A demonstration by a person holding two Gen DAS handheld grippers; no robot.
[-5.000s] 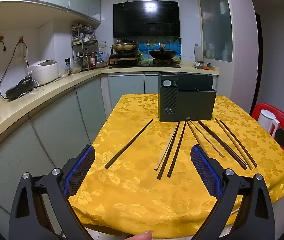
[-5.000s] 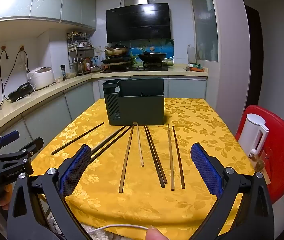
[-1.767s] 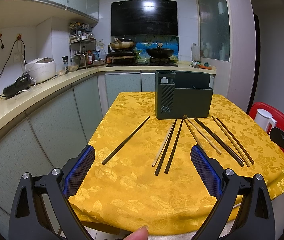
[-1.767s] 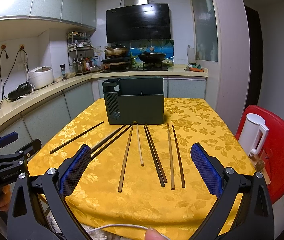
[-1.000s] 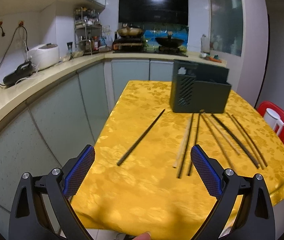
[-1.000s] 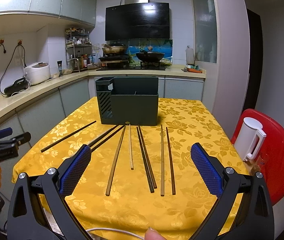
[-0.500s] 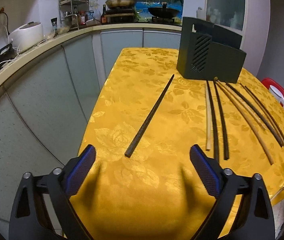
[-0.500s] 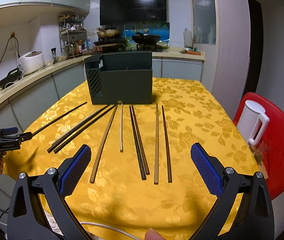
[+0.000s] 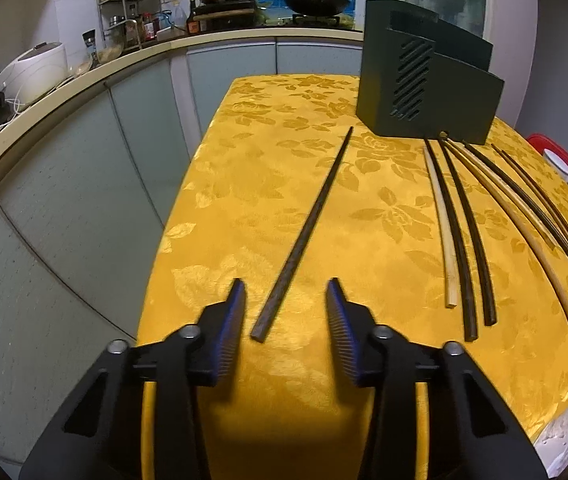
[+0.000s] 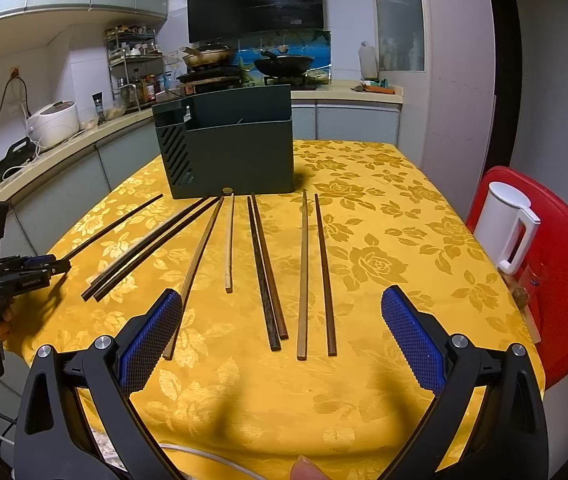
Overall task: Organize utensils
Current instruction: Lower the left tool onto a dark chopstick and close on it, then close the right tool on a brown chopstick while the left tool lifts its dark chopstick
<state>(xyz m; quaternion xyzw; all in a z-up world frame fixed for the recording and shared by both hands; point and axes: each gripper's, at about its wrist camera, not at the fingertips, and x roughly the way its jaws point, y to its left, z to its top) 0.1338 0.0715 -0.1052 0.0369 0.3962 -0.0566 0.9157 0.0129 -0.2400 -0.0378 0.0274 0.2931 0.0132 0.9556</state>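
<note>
Chopstick (image 9: 308, 232) alignment was the whole story here. The lone black one lay by itself on the yellow cloth (image 9: 244, 184), off to the left of the fan of other sticks (image 9: 480, 232), with its far tip aimed toward the dark holder (image 9: 428, 92) at the back of the table and its near end sitting right between the left gripper's (image 9: 284, 312) fingertips. Its long axis ran pretty much along the direction the gripper pointed, just leaning a bit to the right as it went away, so the pads were on either side of the shaft and not across the end.

The jaws had just been closing and were down to a narrow gap with the stick between them, but there was still cloth showing on both sides of it, so I'd say not pinched yet. In the right wrist view the left gripper (image 10: 54, 266) looked low over the table's left edge, right at that stick's near end (image 10: 112, 228).

The right gripper (image 10: 282, 320) was spread wide, holding nothing, hovering over the near ends of the middle sticks. So the left was clearly the nearer one for the lone chopstick. My guess: the next bit just needed the squeeze finished, then a lift toward the holder.
</note>
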